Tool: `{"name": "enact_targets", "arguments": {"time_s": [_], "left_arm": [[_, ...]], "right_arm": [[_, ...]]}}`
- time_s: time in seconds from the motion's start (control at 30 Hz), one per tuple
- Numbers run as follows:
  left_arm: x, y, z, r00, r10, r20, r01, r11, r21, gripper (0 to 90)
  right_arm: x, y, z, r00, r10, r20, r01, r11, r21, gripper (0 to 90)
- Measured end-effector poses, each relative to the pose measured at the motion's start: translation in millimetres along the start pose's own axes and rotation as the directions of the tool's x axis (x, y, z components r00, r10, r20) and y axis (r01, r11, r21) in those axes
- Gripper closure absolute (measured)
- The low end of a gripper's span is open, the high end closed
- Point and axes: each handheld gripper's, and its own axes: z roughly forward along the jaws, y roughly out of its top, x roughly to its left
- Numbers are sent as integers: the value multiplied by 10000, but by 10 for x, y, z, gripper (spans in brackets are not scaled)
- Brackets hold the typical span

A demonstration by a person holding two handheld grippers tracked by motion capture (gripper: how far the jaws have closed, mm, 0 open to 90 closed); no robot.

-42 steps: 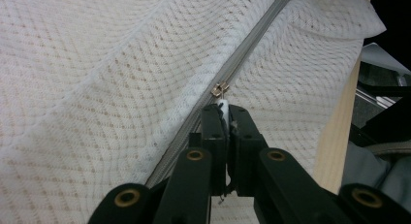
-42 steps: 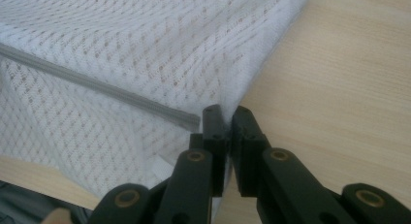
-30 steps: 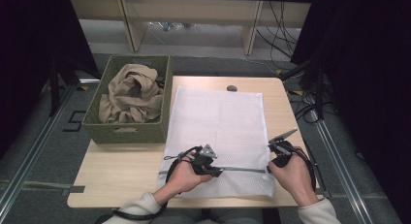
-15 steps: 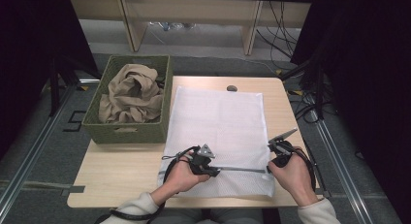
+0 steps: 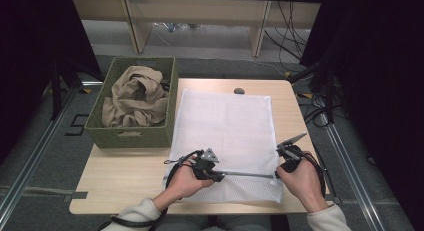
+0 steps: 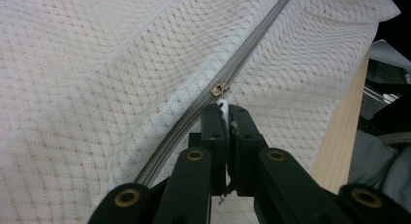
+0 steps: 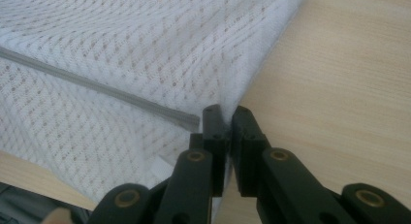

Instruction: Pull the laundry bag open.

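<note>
We see the table (image 5: 125, 176) carrying a white mesh bag (image 5: 227, 131) at centre, a basket (image 5: 131, 136) at its 9 o'clock. The bag's zipper (image 5: 245, 174) runs along its 6 o'clock edge. Our left claw (image 6: 225, 118) is clenched on the zipper pull (image 6: 223, 106); our right claw (image 7: 226, 121) pinches the bag's corner.

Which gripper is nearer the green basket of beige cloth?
Left. The left gripper works mid-bag near the green basket; the right gripper holds the mesh bag's far edge.
</note>
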Motion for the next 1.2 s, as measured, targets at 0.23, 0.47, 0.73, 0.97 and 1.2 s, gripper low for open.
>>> {"name": "enact_targets", "arguments": {"time_s": [0.23, 0.47, 0.73, 0.97, 1.2], "left_arm": [[17, -5, -28, 10000, 10, -89, -9, 10000, 50, 866], [23, -3, -51, 9997, 242, -66, -241, 9995, 194, 866], [69, -37, -115, 9998, -57, -186, 60, 9999, 152, 866], [73, -44, -138, 9998, -10, -199, 13, 9999, 173, 866], [76, -46, -135, 9999, -18, -155, 21, 9998, 211, 866]], "right_arm": [[-3, 1, -8, 9999, 125, -6, -125, 9999, 40, 865], [-4, 4, -2, 10000, 25, -6, -25, 10000, 37, 865], [19, 1, -4, 9992, 389, 91, -390, 9991, 158, 866], [-9, 6, 2, 10000, 90, 23, -90, 9999, 65, 866], [-17, 6, 6, 9999, 108, -53, -108, 9999, 50, 865]]}}
